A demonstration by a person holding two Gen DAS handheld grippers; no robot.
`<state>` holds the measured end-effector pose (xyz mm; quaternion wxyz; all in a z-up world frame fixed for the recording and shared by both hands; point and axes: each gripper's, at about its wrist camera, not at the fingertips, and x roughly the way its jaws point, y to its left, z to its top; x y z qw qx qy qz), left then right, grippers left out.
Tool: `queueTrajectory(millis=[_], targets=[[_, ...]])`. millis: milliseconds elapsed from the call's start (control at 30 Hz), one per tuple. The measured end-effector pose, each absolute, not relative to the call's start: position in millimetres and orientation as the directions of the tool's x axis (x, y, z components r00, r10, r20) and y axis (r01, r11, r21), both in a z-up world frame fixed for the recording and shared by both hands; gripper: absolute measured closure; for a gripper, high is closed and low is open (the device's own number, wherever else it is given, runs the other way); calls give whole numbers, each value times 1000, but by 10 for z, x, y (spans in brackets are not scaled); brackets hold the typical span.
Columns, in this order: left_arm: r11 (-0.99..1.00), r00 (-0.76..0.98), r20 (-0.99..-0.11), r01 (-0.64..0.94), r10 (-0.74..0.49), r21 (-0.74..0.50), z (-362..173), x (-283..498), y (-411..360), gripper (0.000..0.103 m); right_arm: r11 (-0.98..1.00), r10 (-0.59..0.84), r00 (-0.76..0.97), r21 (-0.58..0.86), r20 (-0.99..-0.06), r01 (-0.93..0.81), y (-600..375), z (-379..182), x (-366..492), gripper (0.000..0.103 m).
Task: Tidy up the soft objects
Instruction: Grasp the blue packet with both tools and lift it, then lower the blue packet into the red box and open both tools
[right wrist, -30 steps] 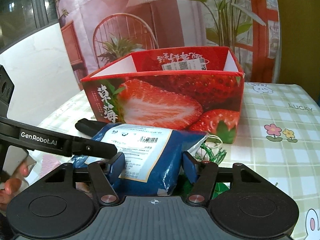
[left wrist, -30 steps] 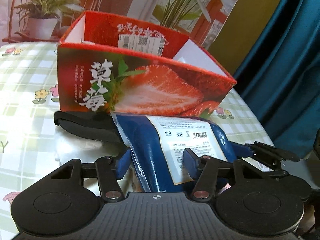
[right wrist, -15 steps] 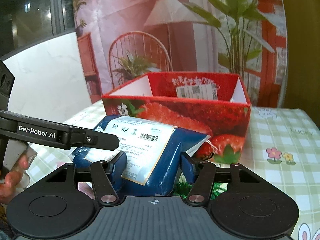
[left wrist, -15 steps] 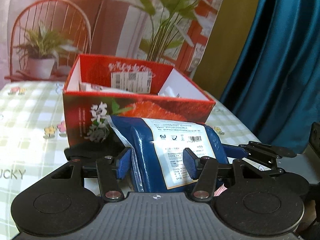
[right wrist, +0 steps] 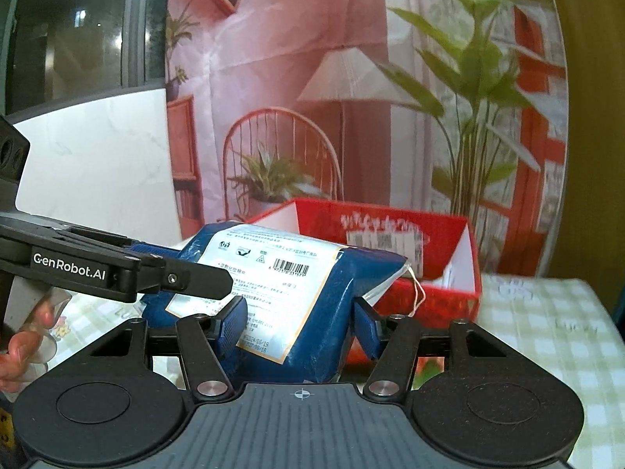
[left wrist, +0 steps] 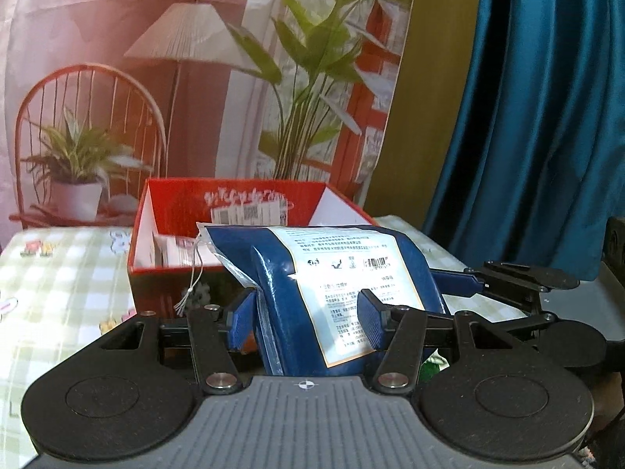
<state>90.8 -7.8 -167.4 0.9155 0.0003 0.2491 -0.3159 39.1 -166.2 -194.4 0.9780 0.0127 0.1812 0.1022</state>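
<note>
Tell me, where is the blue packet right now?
The blue packet is up off the table, pinched by the left gripper and right gripper, just in front of the red strawberry box.

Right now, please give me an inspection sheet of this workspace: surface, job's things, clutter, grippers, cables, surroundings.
Surface: table under a checked cloth with flower prints.
Job's things: blue soft pack held up in front of the red strawberry box; the box is open and has packets inside.
Clutter: nothing seen.
Grippers: left gripper and right gripper both clamp the pack, one at each end.
Cables: nothing seen; only a thin string tag hangs from the pack.
Surroundings: printed backdrop with lamp, chair and plants; blue curtain.
</note>
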Motion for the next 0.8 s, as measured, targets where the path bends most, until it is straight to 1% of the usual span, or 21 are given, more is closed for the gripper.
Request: queueTrajectory(millis=[433, 800], targets=[[802, 689, -440, 580, -575, -141, -1476, 1355, -94, 45, 975, 215, 922, 10, -322, -224, -1712, -1675, 891, 48], [805, 681, -448, 563, -580, -187, -1305, 2234, -92, 45, 974, 221, 917, 24, -332, -226, -1839, -1521, 1711, 48]])
